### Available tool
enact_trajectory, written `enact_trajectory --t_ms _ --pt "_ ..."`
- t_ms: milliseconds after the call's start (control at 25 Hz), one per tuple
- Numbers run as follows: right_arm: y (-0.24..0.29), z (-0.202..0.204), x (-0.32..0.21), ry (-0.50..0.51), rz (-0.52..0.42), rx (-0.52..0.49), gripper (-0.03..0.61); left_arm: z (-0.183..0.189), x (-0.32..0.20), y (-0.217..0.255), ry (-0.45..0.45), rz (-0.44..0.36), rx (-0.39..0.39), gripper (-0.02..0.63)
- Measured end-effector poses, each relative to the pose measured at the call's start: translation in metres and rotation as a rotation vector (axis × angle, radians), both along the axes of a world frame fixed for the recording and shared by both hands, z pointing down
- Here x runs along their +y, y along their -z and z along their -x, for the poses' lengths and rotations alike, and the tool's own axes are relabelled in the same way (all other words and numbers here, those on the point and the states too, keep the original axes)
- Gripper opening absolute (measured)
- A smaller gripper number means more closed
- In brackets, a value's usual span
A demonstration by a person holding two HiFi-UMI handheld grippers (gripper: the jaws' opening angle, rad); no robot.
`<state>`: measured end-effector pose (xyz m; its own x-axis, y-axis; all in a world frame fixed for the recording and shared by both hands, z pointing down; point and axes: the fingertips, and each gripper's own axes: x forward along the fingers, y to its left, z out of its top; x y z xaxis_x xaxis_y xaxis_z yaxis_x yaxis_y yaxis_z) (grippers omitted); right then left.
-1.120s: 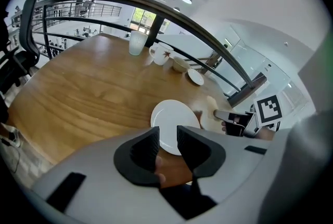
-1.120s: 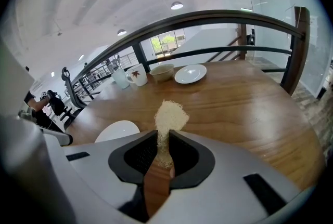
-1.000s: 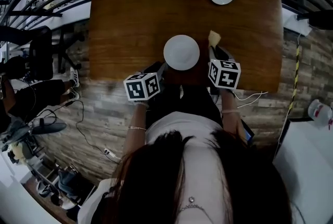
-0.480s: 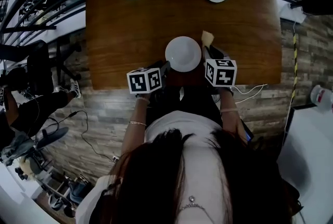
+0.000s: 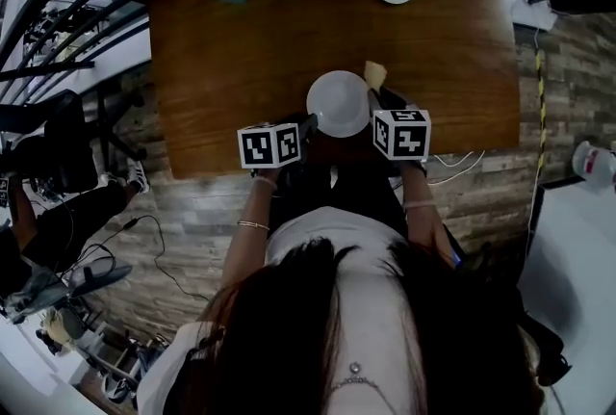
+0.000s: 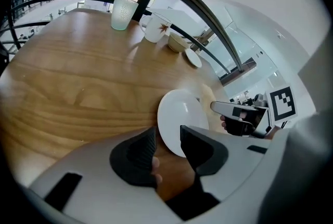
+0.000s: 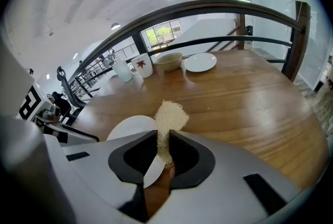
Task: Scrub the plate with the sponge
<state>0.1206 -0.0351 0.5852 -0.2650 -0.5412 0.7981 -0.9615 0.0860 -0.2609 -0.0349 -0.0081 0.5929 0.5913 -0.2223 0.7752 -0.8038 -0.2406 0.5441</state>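
The right gripper (image 7: 164, 140) pinches the sponge (image 7: 170, 115), but no scrubbing shows yet. The left gripper (image 6: 167, 139) has just been opening its jaws wide, with the edge of the plate (image 6: 183, 113) between them, not squeezed.

White plate (image 5: 338, 103) on a warm brown table (image 5: 221, 66) with flowing wood grain. Pale cream sponge (image 7: 170, 114), netted in texture. Along the far edge, a frosted pale green tumbler (image 6: 124, 13) with fine dots, a white mug (image 6: 155, 28) with a reddish-brown leaf print, a beige bowl (image 6: 178, 42) and a white side plate (image 6: 193, 57). Light grey shells and black jaw linings on the left gripper (image 6: 167, 134) and right gripper (image 7: 164, 137). Black-and-white square markers on both cubes (image 5: 269, 144). Grey-brown plank-patterned floor (image 5: 192, 201).
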Motion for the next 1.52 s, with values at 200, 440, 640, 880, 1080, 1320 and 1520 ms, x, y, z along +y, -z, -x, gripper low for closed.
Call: enact_trajectory --t_ms 200,440,640,880,1080,1320,1520 --pt "-0.002 0.011 0.002 0.0 0.025 -0.004 0.087 -0.003 0.002 -0.006 -0.047 0.029 0.01 0.153" --pt "-0.008 0.02 0.002 -0.005 0.046 0.018 0.087 -0.005 0.005 -0.02 -0.132 0.071 -0.03 0.153" --pt "-0.009 0.024 -0.001 0.003 0.071 0.036 0.087 -0.004 0.006 -0.026 -0.18 0.084 -0.045 0.152" --pt "-0.008 0.038 -0.006 0.041 0.091 0.064 0.087 0.002 0.004 -0.026 -0.238 0.081 -0.066 0.112" --pt "-0.009 0.045 -0.009 0.07 0.099 0.073 0.087 0.0 0.006 -0.026 -0.274 0.08 -0.067 0.112" --pt "-0.011 0.071 -0.011 0.137 0.109 0.047 0.087 0.0 0.005 -0.028 -0.277 0.104 -0.047 0.107" --pt "-0.014 0.103 -0.005 0.231 0.125 0.018 0.087 0.0 0.006 -0.028 -0.28 0.107 -0.046 0.107"
